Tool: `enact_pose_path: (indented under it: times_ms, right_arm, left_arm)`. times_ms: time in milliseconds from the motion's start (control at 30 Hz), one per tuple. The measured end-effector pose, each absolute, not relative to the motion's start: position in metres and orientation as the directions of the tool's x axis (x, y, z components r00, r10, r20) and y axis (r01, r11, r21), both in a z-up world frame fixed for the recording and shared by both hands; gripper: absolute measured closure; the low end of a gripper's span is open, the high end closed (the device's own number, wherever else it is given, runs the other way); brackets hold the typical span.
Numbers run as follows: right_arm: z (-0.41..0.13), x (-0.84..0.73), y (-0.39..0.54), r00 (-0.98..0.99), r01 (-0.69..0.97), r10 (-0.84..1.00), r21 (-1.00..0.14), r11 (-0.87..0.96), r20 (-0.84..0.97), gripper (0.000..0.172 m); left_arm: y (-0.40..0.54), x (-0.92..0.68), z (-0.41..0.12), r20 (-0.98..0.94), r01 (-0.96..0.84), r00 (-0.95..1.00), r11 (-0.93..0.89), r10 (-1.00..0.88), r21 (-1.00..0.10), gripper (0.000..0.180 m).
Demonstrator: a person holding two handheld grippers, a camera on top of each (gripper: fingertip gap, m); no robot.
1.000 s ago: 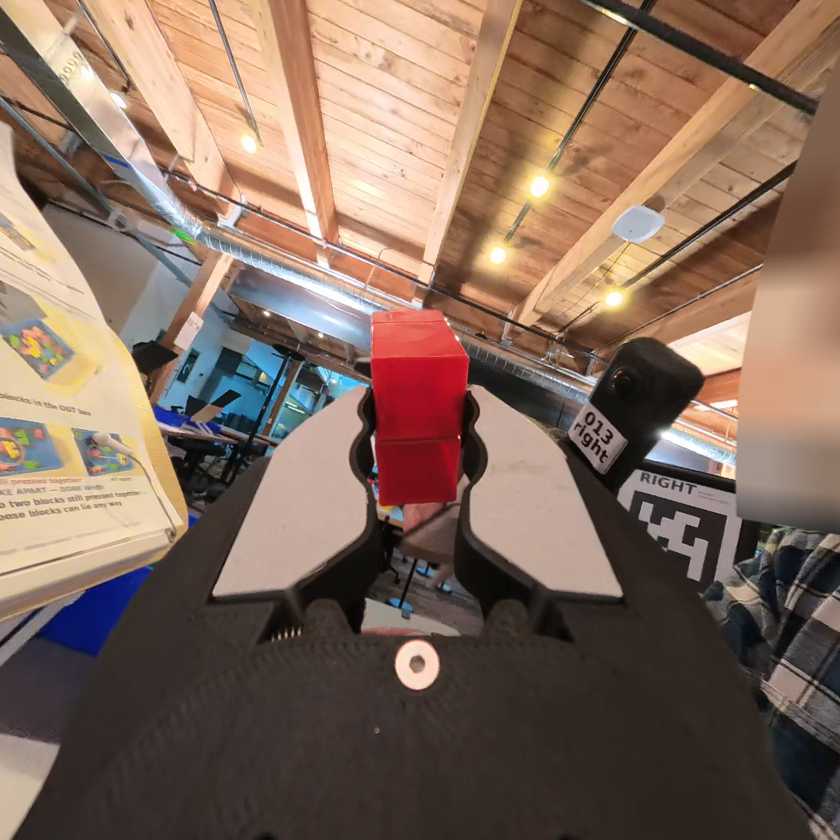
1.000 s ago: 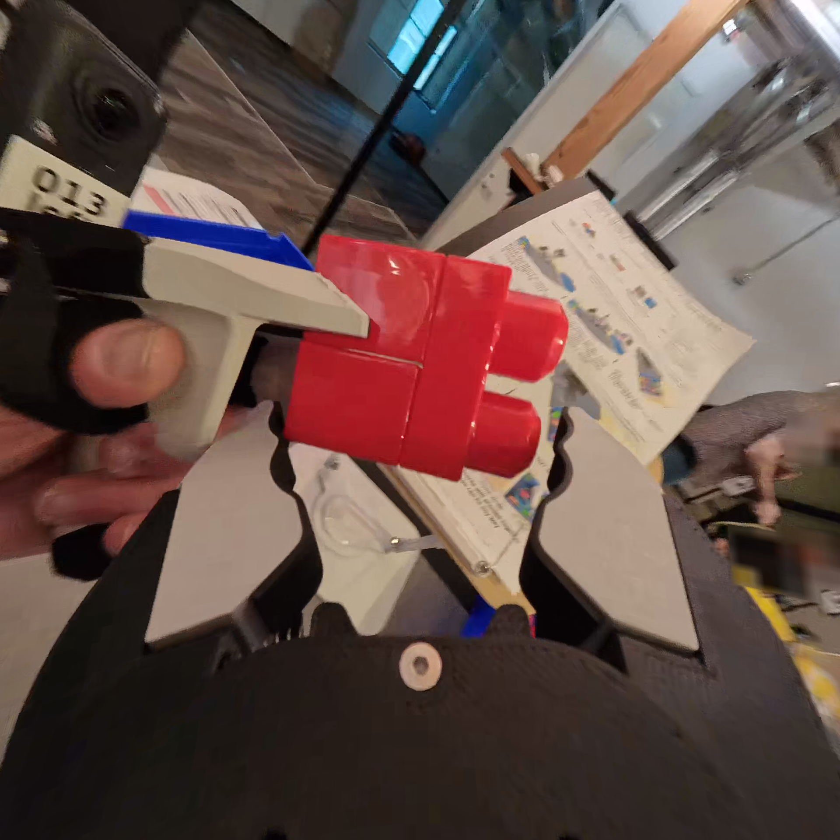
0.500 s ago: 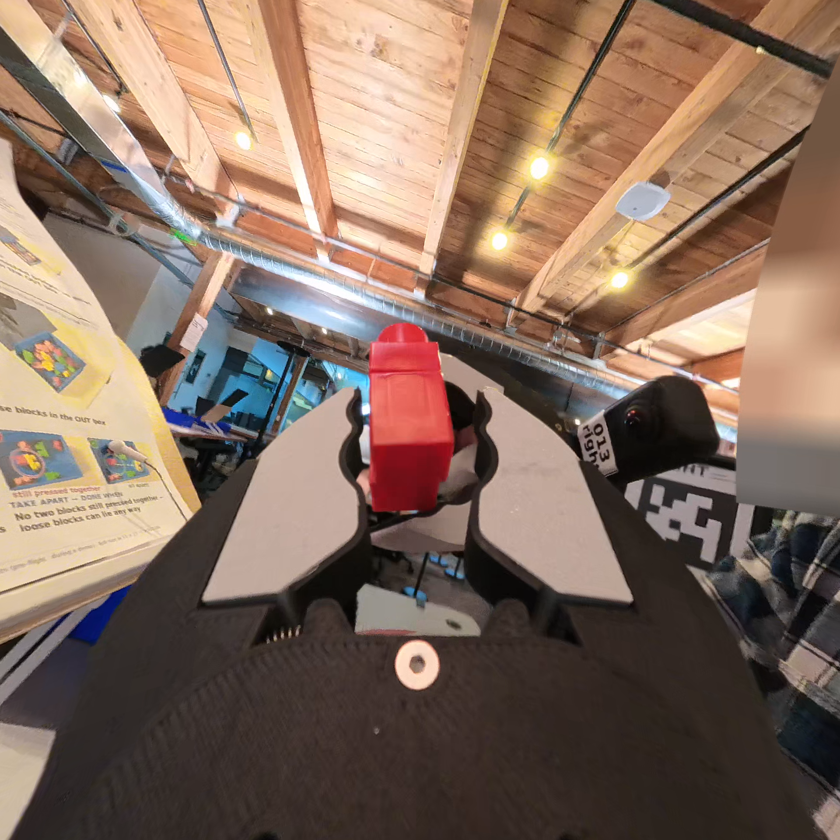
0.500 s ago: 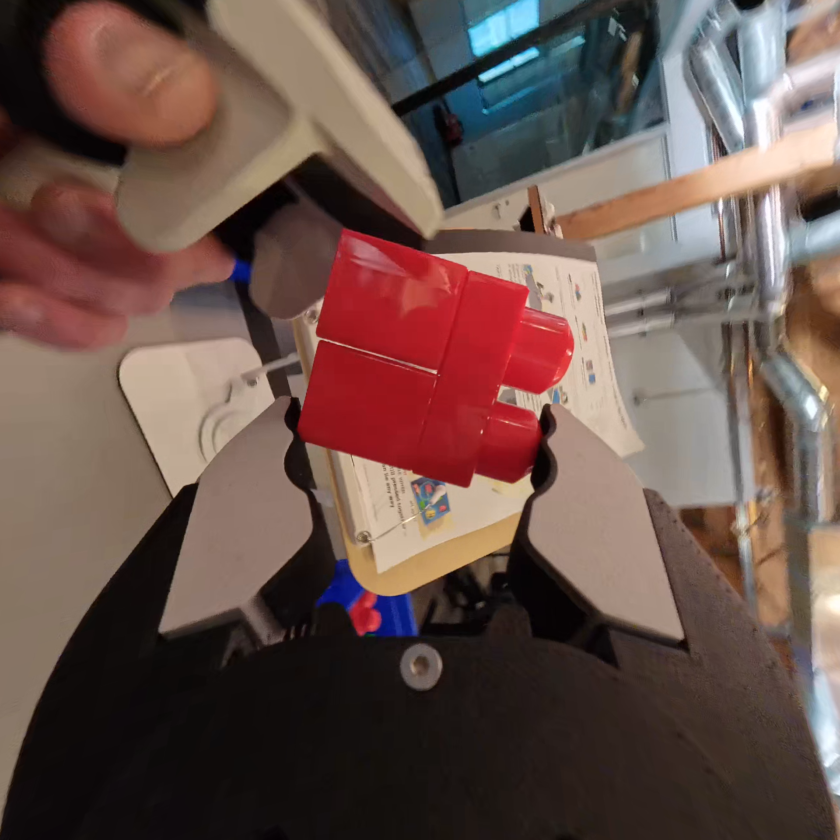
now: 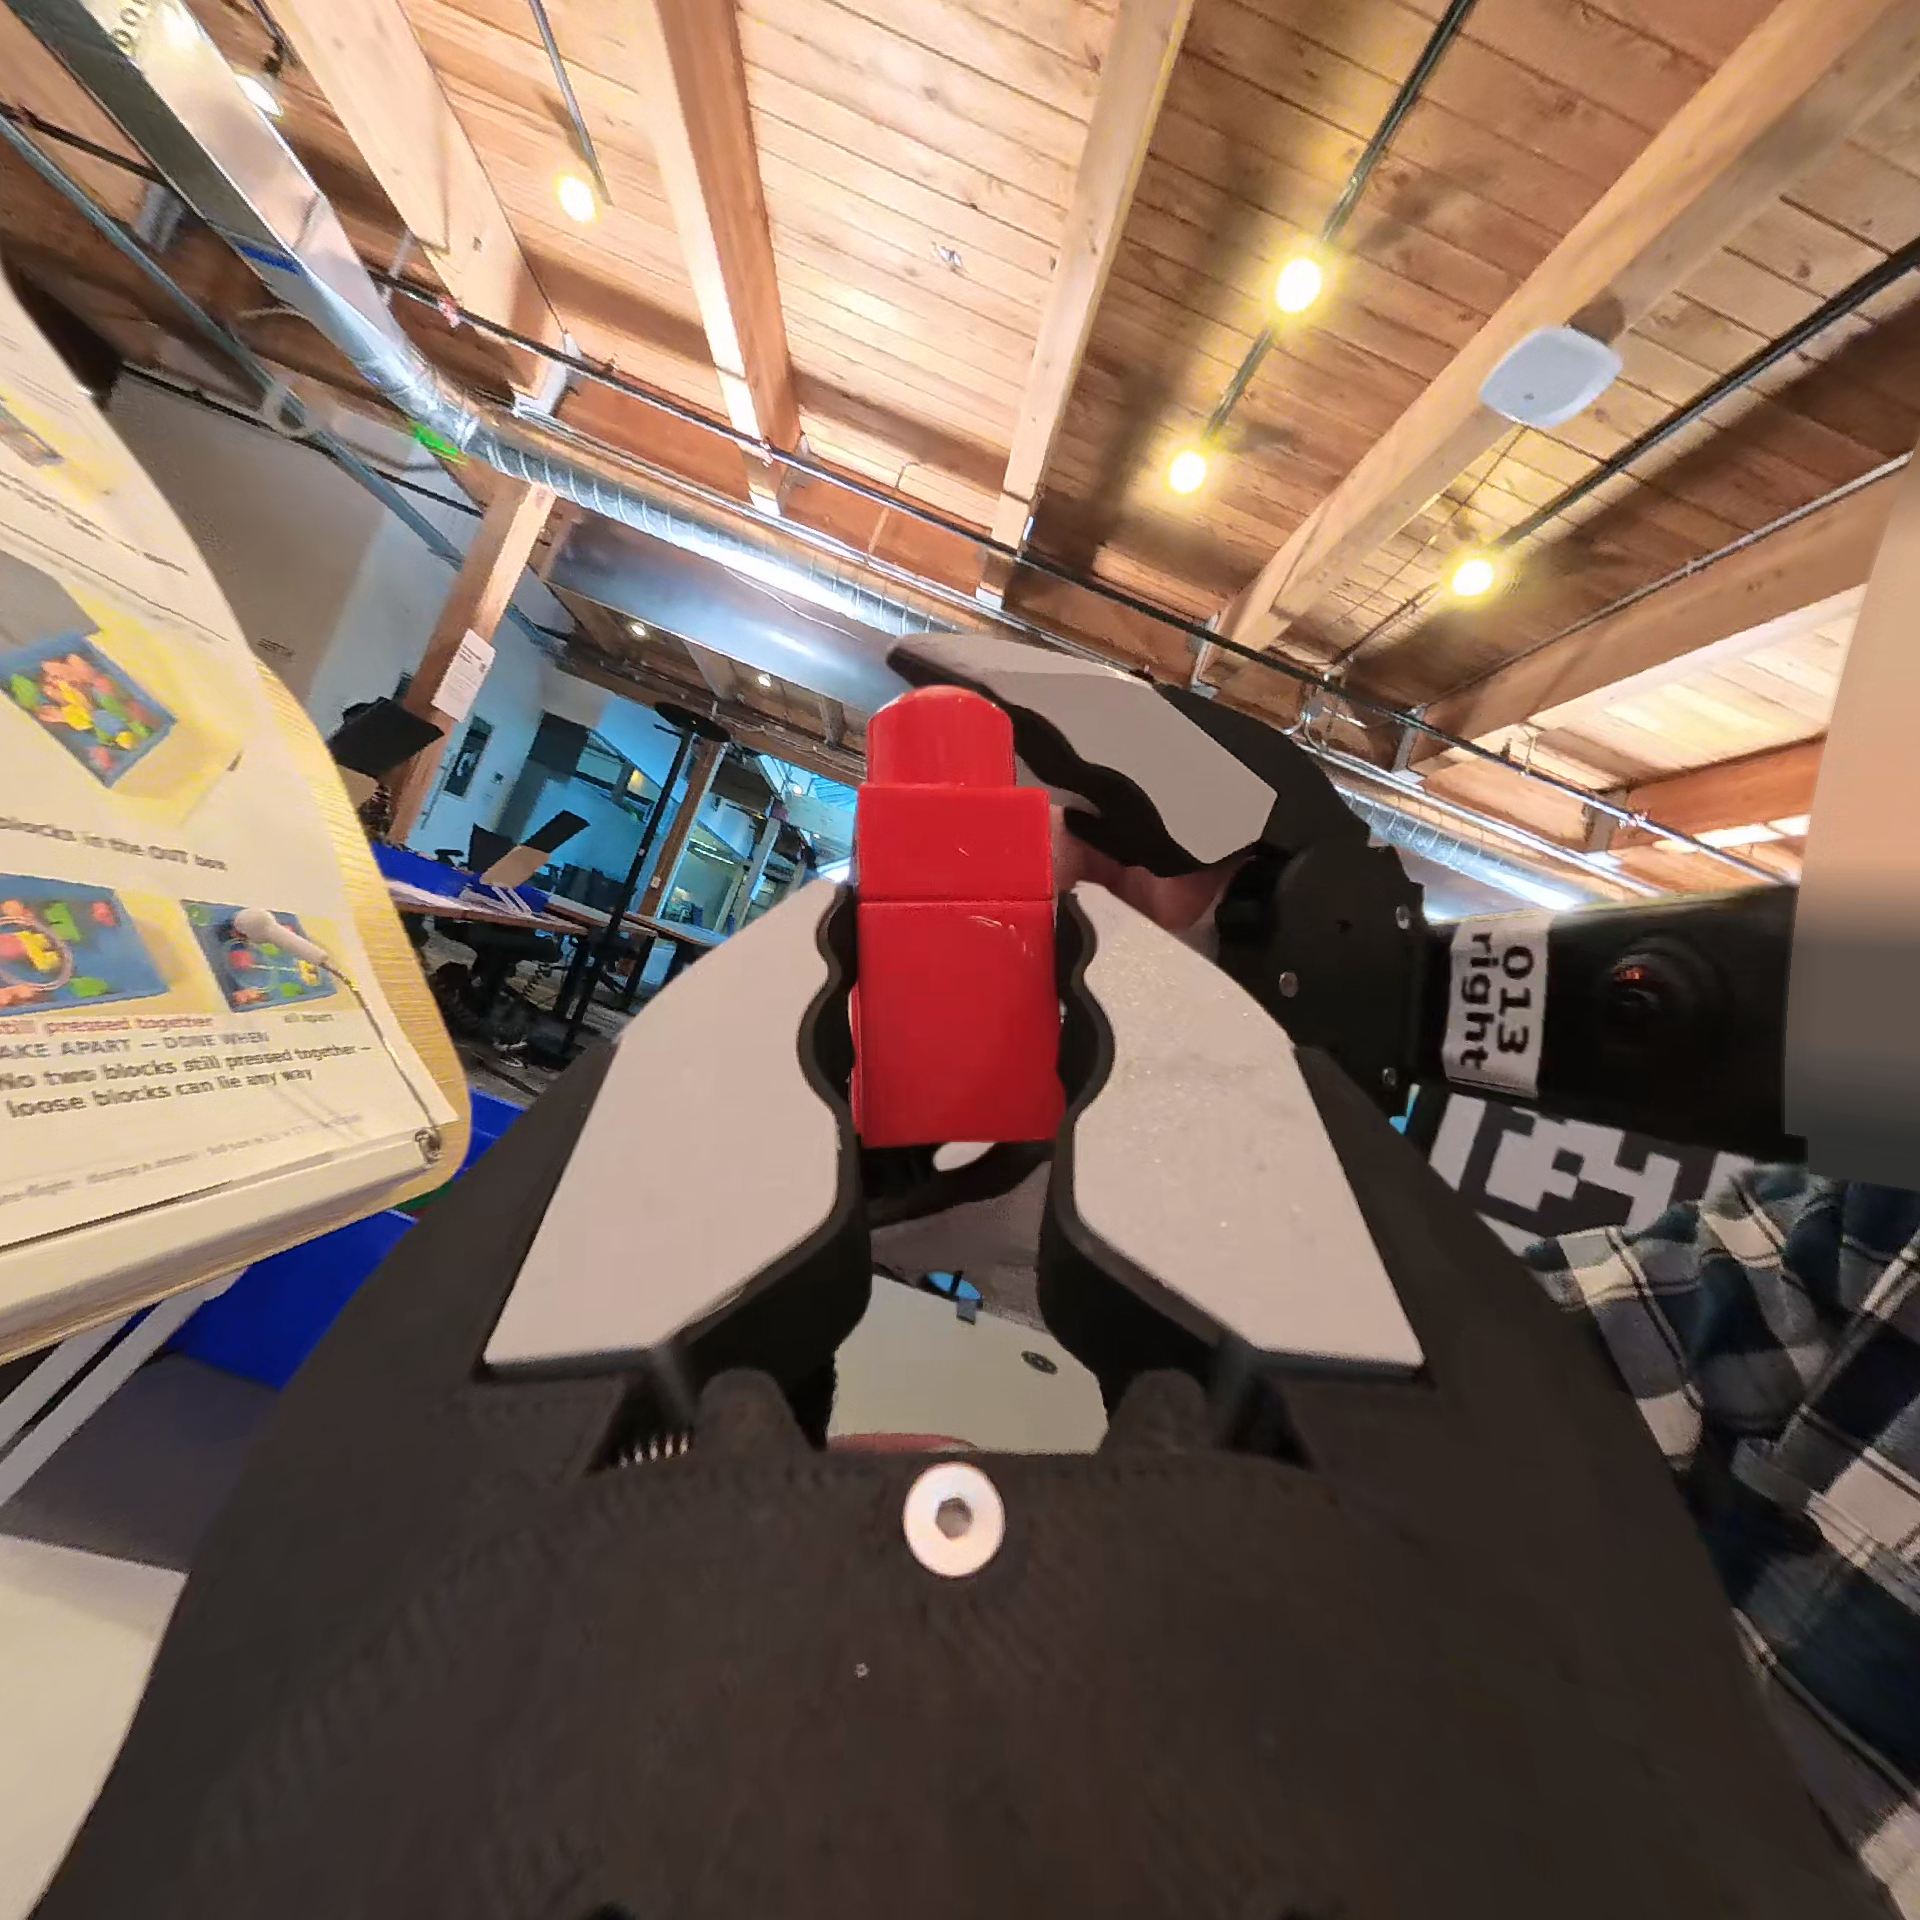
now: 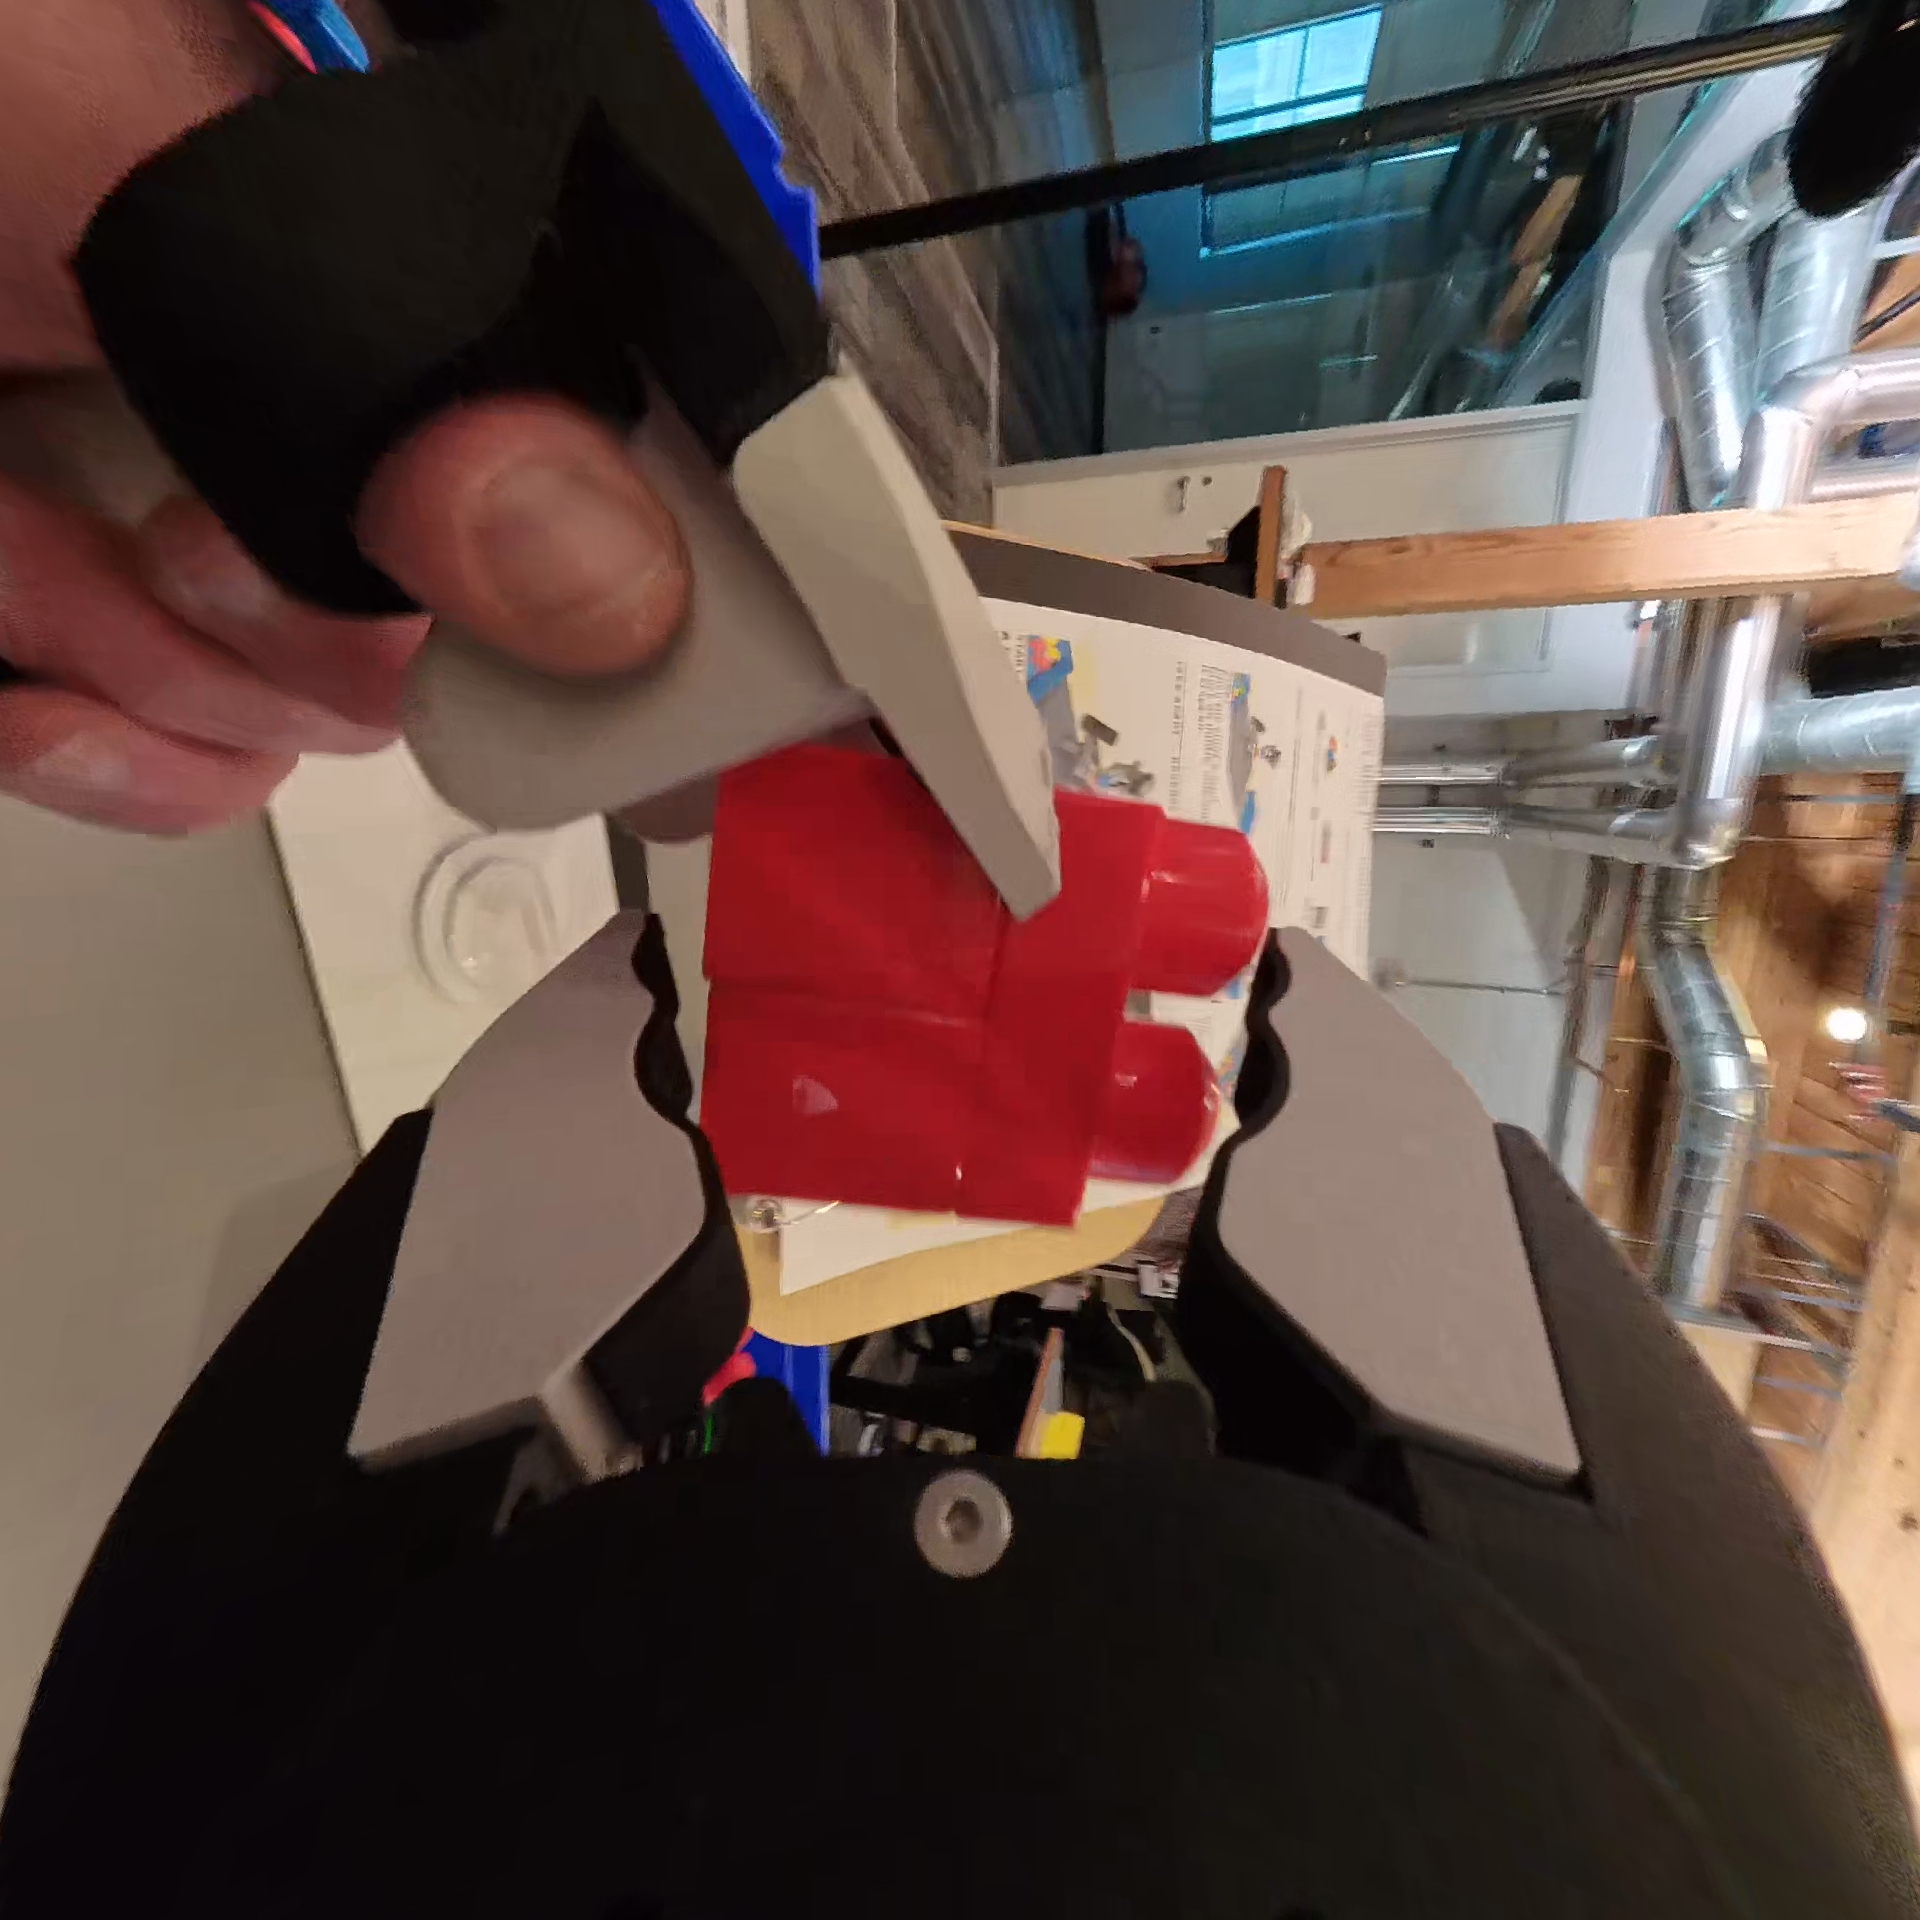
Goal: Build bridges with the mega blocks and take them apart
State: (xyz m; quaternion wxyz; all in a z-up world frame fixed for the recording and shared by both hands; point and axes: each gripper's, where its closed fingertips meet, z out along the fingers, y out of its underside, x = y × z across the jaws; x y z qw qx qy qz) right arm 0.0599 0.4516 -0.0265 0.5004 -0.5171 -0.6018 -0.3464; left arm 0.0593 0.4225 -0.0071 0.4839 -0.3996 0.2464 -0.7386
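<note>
Mid take-apart, by the look of it. Left gripper (image 5: pixel 956 997) fingers clamped on the red blocks' (image 5: pixel 951 977) lower piece; right gripper (image 6: pixel 966 1039) fingers wide, bracketing the stack endwise. Red pieces not yet separated; desk (image 6: pixel 156 1039) beyond.

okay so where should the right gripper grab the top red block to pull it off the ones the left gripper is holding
Probably on the top red block's flat body, just behind its two studs, coming end-on with one pad on each long flat face. The round studs would likely slip, and the lower red blocks are already pinched by the left gripper.
</note>
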Motion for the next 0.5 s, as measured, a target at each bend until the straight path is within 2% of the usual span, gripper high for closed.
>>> enact_pose_path:
  times_ms: [167,267,500]
  right_arm:
    - [-0.0298,0.0587,0.452,0.075,0.969,0.331,-0.147,0.197,0.941,0.07]
    - [-0.0302,0.06,0.4512,0.059,0.975,0.332,-0.125,0.181,0.941,0.07]
    - [-0.0336,0.0621,0.4471,0.088,0.974,0.376,-0.158,0.16,0.923,0.071]
  left_arm:
    - [0.4163,0.0619,-0.0081,0.333,0.539,-0.225,-0.402,-0.916,-0.74,0.144]
    - [0.415,0.0623,-0.0085,0.317,0.556,-0.214,-0.382,-0.924,-0.738,0.144]
    - [0.4144,0.0655,-0.0127,0.309,0.567,-0.162,-0.345,-0.937,-0.748,0.144]
